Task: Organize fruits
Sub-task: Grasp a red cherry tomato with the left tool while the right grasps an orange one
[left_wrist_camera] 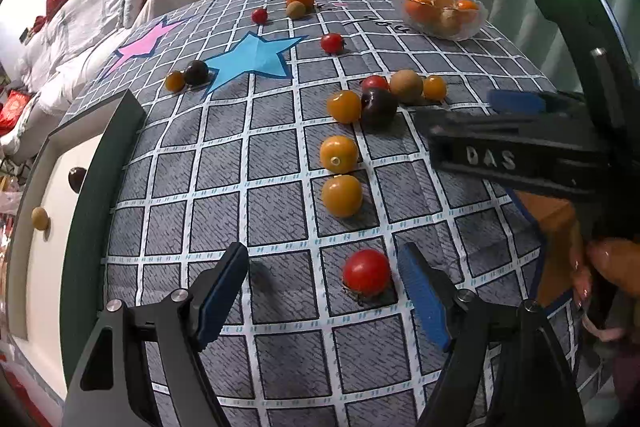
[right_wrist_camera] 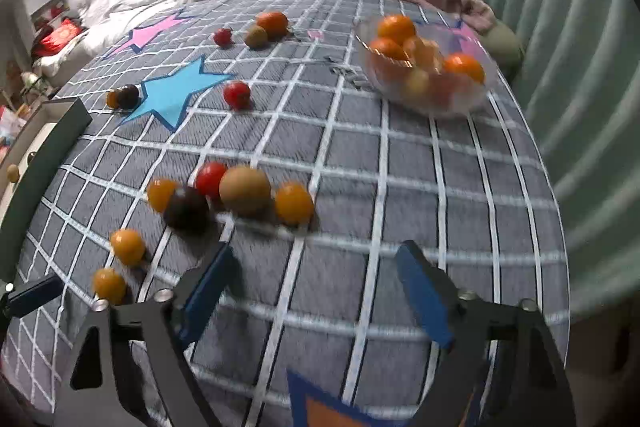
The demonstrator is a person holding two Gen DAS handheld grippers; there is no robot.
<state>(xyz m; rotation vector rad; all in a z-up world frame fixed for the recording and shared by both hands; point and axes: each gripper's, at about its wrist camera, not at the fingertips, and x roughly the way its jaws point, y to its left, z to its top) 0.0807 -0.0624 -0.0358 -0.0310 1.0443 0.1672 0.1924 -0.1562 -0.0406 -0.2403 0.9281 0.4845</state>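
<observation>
Where the grey checked tablecloth [left_wrist_camera: 280,155] fills the left wrist view, the left gripper [left_wrist_camera: 324,291] hangs with its jaws spread wide and empty, a red cherry tomato [left_wrist_camera: 366,272] lying on the cloth between its blue pads [left_wrist_camera: 222,293], nearer the right-hand one and touching neither; just beyond it sit two yellow-orange tomatoes [left_wrist_camera: 339,154], one behind the other; farther on a tight cluster [left_wrist_camera: 384,95] of a dark plum, a brown kiwi, a red tomato and two orange ones lies bunched together; the right gripper [right_wrist_camera: 320,291] is likewise parted with nothing between its fingers, hovering over bare cloth short of that same cluster [right_wrist_camera: 232,199], and it shows from the side at the right edge of the left view; a clear glass bowl [right_wrist_camera: 424,99] holding oranges stands at the far right of the table; a blue star [left_wrist_camera: 252,61] and a pink star [left_wrist_camera: 142,43] lie flat on the cloth at the far left, with loose fruits scattered near them; the right view is blurred
</observation>
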